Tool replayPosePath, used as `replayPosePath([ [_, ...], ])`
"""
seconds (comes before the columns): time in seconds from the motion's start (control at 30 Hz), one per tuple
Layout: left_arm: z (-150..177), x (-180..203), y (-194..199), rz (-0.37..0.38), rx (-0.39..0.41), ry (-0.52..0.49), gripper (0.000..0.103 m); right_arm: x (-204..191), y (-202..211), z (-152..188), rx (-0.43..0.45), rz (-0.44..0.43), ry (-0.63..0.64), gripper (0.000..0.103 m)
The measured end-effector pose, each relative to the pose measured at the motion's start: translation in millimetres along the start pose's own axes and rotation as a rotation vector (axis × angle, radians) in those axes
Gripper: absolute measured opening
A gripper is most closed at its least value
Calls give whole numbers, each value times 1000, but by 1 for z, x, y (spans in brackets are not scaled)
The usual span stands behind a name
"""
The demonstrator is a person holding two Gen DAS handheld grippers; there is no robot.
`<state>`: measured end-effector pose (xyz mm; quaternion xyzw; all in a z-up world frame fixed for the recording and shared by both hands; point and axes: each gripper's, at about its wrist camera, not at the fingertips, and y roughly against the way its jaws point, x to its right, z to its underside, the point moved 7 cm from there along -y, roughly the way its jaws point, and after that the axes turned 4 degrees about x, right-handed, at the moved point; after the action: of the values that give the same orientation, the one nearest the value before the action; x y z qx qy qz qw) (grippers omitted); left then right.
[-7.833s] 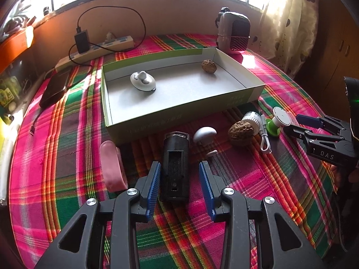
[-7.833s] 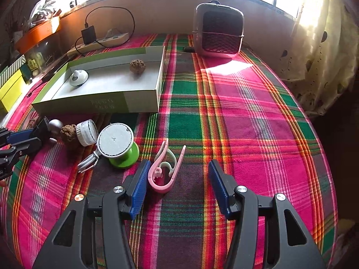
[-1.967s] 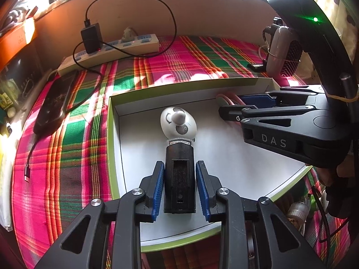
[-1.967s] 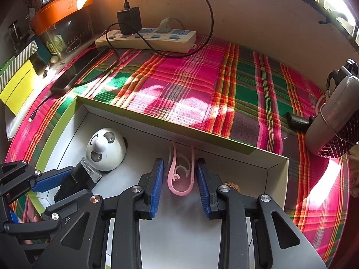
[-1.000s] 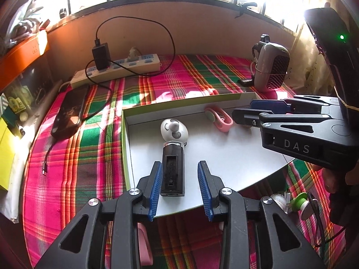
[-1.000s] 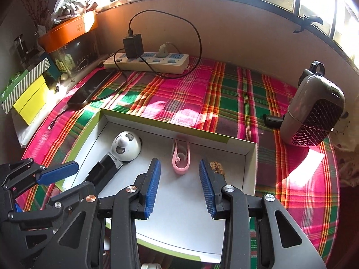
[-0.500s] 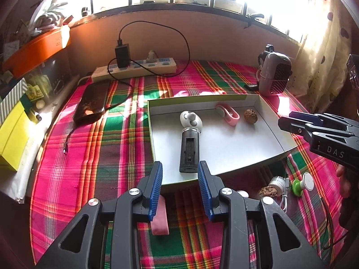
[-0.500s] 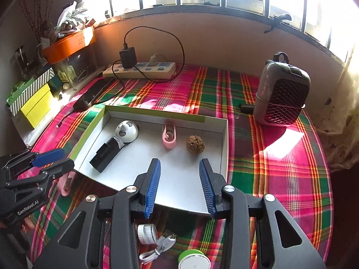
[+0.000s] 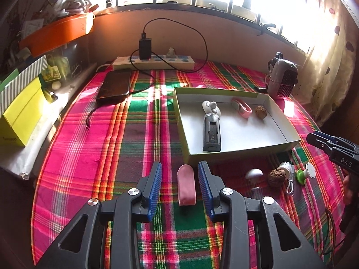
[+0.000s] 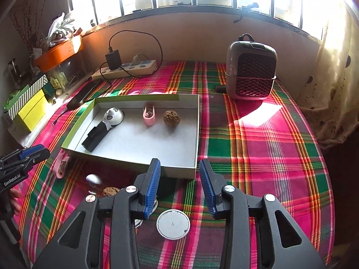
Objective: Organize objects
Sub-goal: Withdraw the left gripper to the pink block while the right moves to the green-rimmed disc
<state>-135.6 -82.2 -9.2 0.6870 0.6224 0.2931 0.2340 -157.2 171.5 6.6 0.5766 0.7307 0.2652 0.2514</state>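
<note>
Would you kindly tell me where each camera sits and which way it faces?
Left wrist: on the left gripper, angled down over the pink case toward the box; the right gripper shows.
Right wrist: on the right gripper, facing the box and heater; the left gripper shows.
Shared: box, walnut, power strip.

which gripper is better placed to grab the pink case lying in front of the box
Left. The left gripper is open with the pink case lined up between its fingers; the right gripper faces the green-and-white spool instead.
</note>
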Motion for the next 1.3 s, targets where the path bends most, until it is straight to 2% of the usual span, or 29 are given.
replayPosePath([
  [0.03,2,-1,0,9,-2,7,33,2,3,2,7,3,-3,38],
  [0.1,8,-3,0,31,-10,22,34,4,7,6,16,11,-4,46],
  [0.13,10,-3,1,43,-12,29,34,6,9,8,20,11,-5,53],
  [0.17,12,-3,0,54,-13,33,34,6,11,11,24,11,-8,54],
  [0.67,26,-2,-9,75,-50,45,35,14,26,46,32,-13,-18,54],
  [0.93,30,0,-15,83,-71,39,35,3,12,57,-8,-40,15,54],
  [1.3,32,4,-27,81,-100,34,35,-2,-7,67,-69,-11,55,54],
])
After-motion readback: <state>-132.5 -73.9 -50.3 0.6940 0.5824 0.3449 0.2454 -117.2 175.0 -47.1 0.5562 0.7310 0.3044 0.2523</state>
